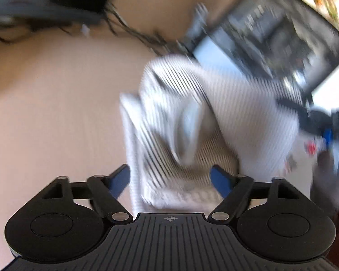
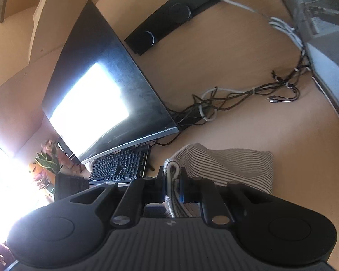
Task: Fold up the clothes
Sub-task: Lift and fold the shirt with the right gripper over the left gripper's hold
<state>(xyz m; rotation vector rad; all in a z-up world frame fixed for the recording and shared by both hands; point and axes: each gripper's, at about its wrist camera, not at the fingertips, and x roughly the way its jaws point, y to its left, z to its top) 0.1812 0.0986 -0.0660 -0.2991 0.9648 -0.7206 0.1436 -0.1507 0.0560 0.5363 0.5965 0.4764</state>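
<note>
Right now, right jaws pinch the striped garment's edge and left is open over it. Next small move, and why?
Probably close the left gripper on the near hem of the striped garment: its jaws stand apart with the cloth between them, ungripped, while the right gripper already pinches a folded edge. A second grip would let both carry the fold.

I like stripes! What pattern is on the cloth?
White cloth with thin dark stripes, clearest in the right wrist view.
</note>
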